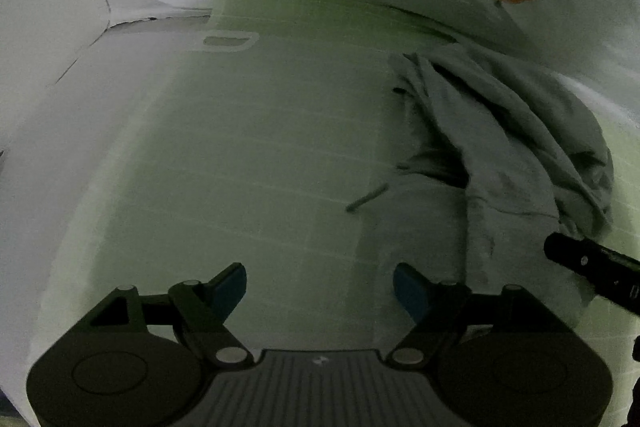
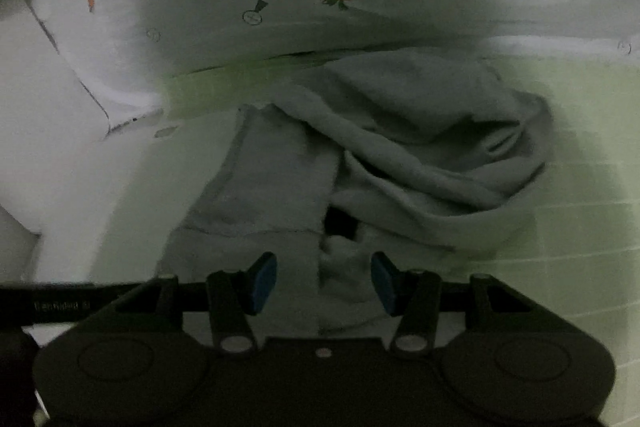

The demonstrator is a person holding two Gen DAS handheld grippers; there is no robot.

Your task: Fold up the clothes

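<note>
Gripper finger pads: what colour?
Blue, on black fingers. Clearest in the right wrist view; the left gripper's pads match.

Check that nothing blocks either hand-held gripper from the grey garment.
Nothing visible does. The right hand-held gripper hangs open directly over the crumpled grey garment; the left hand-held gripper, open, has only bare green gridded mat between it and the cloth.

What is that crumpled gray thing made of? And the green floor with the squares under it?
The gray garment looks like soft, thick knit cloth, maybe fleece or jersey: matte, slightly fuzzy, with deep loose folds and a stitched hem. The green mat looks like smooth rubber or vinyl with a pale printed grid, lying flat without creases, though the dim light leaves that uncertain.
</note>
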